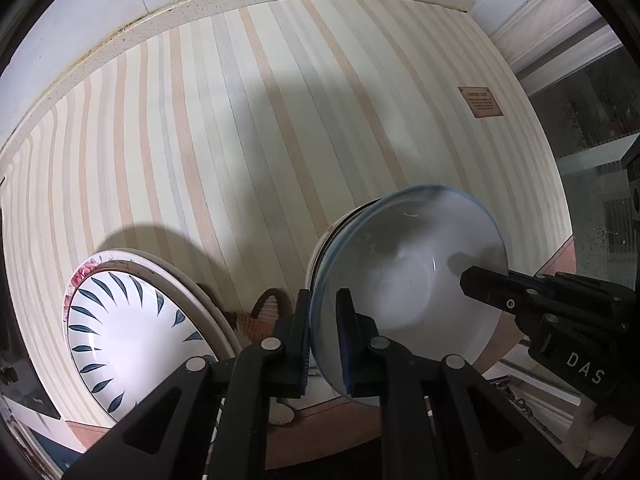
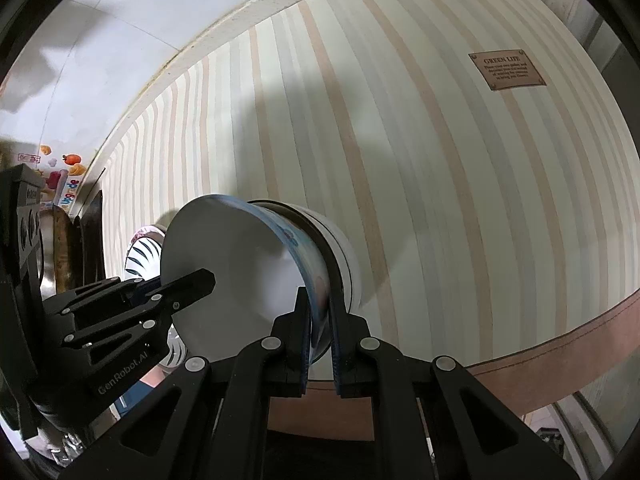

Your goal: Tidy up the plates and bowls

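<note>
Both claws are gripping one blue-rimmed bowl (image 1: pixel 408 280): left claw (image 1: pixel 323 320) is pinching its near rim, right claw (image 2: pixel 320 320) is clamping the opposite rim. It is nesting in a white bowl (image 2: pixel 340 248) on the striped surface (image 1: pixel 240 140), with leaf-pattern plates (image 1: pixel 128 340) stacked nearby.

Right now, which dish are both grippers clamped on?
The blue-rimmed bowl: the left gripper and right gripper each pinch its rim. The leaf-patterned plate lies apart, untouched.
</note>
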Tool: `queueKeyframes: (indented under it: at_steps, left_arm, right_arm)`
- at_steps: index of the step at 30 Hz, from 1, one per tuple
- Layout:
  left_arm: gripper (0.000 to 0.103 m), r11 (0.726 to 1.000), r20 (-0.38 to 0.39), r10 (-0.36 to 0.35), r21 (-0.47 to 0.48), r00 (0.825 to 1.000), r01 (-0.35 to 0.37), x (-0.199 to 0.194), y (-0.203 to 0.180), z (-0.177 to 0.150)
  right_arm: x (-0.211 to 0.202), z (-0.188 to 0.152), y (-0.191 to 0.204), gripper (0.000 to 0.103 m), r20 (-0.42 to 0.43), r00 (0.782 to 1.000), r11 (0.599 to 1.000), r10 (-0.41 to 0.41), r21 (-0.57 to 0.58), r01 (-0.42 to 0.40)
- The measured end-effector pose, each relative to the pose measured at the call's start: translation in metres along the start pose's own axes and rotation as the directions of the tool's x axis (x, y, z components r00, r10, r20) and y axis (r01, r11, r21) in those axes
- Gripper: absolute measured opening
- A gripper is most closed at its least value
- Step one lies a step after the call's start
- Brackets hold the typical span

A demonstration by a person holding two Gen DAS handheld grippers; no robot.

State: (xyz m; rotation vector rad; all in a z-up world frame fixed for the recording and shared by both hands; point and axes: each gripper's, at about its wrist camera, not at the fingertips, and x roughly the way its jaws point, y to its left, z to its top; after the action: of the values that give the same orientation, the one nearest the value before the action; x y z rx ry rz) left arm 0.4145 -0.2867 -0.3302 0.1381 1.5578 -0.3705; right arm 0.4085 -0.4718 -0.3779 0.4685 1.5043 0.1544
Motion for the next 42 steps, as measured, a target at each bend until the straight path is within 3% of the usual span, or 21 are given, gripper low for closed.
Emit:
queueKeyframes:
  at_steps: [12,24,31,37,40,42]
  left_arm:
    - [0.010,1.000,-0.010,-0.008,-0.006,1.000,0.008,0.002,0.005,-0.002]
    - [0.010,1.000,-0.002,0.005,0.006,1.000,-0.005,0.003,0.002,-0.002]
    - [0.010,1.000,0.002,0.005,0.006,1.000,-0.005,0.001,0.001,-0.002]
    - [0.011,0.999,0.088,0.034,0.016,0.995,-0.036,-0.042,-0.001,-0.014]
    - [0.016,0.999,0.151,0.036,0.027,0.988,-0.040,-0.072,-0.002,-0.025]
    - [0.018,0.999,0.185,0.032,0.035,0.982,-0.039,-0.088,-0.002,-0.032]
  right_arm:
    - [-0.003,-0.001,0.001,0.016,-0.001,1.000,1.000,-0.020,0.008,0.020]
    - [0.001,-0.004,0.004,0.014,0.006,0.998,0.998,-0.055,-0.026,0.055]
    - [0.003,-0.004,-0.002,0.014,-0.001,0.999,0.999,-0.033,-0.004,0.033]
    - [-0.018,-0.017,0.001,0.014,0.032,0.999,1.000,-0.025,0.005,0.025]
    - [-0.045,-0.030,0.010,0.022,0.088,0.994,0.998,-0.058,-0.016,0.060]
    - [-0.064,-0.040,0.017,0.039,0.131,0.989,0.997,-0.068,-0.027,0.072]
